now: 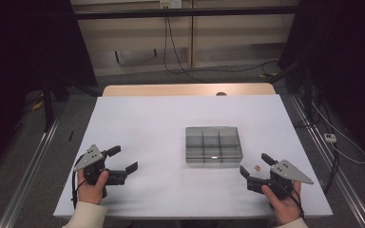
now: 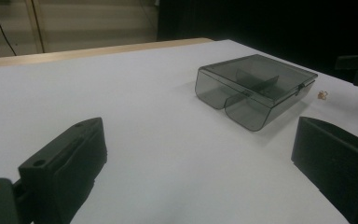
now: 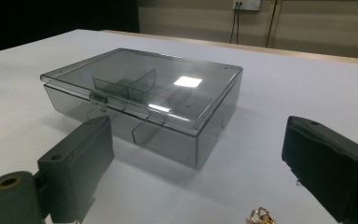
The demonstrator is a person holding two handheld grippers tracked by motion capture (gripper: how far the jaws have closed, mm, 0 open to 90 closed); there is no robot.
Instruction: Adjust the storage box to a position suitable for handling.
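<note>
A smoky grey clear plastic box (image 1: 214,145) with inner dividers sits lid-down-shut near the middle of the white table (image 1: 147,118). In the right gripper view the box (image 3: 144,100) lies just ahead, its front latch (image 3: 100,97) facing me. A small golden trinket (image 1: 257,167) lies on the table right of the box, between the jaws of my right gripper (image 1: 255,165), which is open and touches nothing. The trinket (image 3: 260,217) sits low between the right gripper (image 3: 200,168) jaws. My left gripper (image 1: 123,158) is open and empty at the front left; in its own view the left gripper (image 2: 200,163) faces the box (image 2: 254,86) and trinket (image 2: 323,94).
A wooden strip (image 1: 185,89) runs along the table's far edge. Metal rails (image 1: 33,156) flank the table on the floor, with cables (image 1: 332,142) at the right. Bare white tabletop lies between the left gripper and the box.
</note>
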